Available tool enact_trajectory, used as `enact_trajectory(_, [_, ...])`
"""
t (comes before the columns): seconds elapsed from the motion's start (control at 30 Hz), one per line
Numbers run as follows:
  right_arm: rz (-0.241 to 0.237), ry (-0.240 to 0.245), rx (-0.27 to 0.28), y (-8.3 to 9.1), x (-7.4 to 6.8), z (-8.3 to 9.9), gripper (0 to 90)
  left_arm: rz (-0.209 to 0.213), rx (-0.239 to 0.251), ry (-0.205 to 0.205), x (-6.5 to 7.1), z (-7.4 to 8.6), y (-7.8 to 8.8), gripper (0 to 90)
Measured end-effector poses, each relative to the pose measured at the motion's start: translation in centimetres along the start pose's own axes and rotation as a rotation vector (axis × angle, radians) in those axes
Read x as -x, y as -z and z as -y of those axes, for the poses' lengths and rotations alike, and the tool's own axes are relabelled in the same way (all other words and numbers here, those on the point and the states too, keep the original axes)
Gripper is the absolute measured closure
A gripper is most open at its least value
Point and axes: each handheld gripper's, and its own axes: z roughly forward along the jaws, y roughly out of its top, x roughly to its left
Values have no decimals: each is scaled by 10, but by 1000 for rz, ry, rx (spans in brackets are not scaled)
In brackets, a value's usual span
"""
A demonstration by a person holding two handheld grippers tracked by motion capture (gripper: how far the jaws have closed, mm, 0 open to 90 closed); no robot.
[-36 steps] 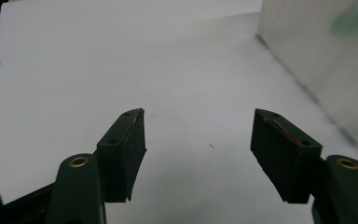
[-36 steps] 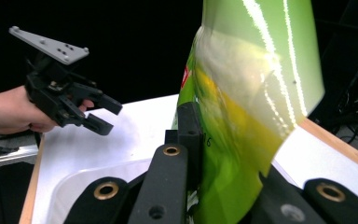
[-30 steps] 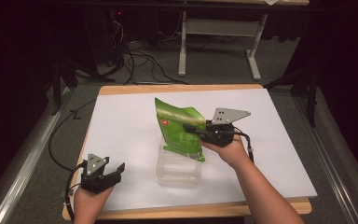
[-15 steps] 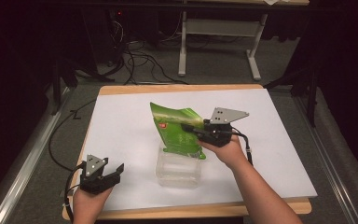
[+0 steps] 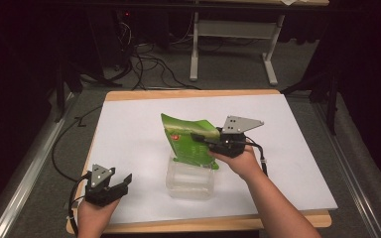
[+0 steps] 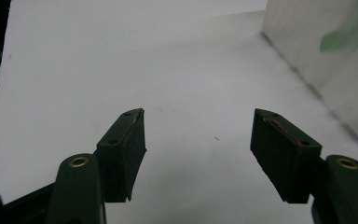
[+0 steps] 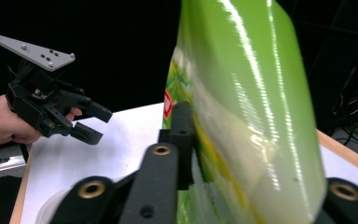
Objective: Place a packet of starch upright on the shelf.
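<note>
Bag: green bag point(image 5: 191, 141) stood tilted over the clear tub point(image 5: 190, 180), mid-table.
Right gripper point(image 5: 202, 138): jaws just easing apart, bag between them, one pad touching it.
Left gripper point(image 5: 121, 181): spread wide, empty, near corner.

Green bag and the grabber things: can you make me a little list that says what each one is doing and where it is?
green bag: upright, tilted, above the clear container
clear container: plastic tub on the white table, under the bag's lower end
right gripper: jaws on either side of the bag; they have just been opening, and whether the pads press on it is hard to tell
left gripper: jaws wide apart, nothing between them, at the table's near left corner
bag in the right gripper view: shiny, between the jaws
</note>
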Motion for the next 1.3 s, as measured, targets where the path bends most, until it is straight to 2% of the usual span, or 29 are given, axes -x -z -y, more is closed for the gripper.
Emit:
enact_trajectory(0.37, [33, -16, -21, -1, -2, 4, 577, 11, 1, -8, 2, -2, -2, 361])
enact_trajectory(0.5, [47, -18, -30, 0, -3, 5, 547, 20, 1, -15, 3, -4, -4, 361])
enact_trajectory(0.67, [45, -22, -43, 4, -4, 6, 570, 24, 3, -20, 5, -5, -6, 361])
enact_trajectory(0.7, [38, -17, -43, 6, -4, 6, 689, 25, 3, -20, 5, -5, -6, 360])
enact_trajectory(0.73, [15, -17, -38, 7, -4, 7, 853, 26, 3, -21, 5, -5, -6, 361])
enact_trajectory(0.77, [-1, -15, -19, 9, -5, 6, 899, 27, 1, -23, 5, -6, -7, 361])
enact_trajectory(0.93, [-19, 24, -20, 8, -13, 5, 900, 31, 2, -27, 6, -7, -8, 361])
enact_trajectory(1.1, [-52, 2, 29, 11, -11, 2, 900, 30, 4, -25, 6, -6, -7, 361])
enact_trajectory(1.27, [-51, -33, -6, 6, -5, 10, 895, 31, 4, -24, 6, -7, -7, 361])
enact_trajectory(1.3, [-50, -45, -5, 5, -4, 11, 867, 31, 3, -24, 6, -7, -7, 361])
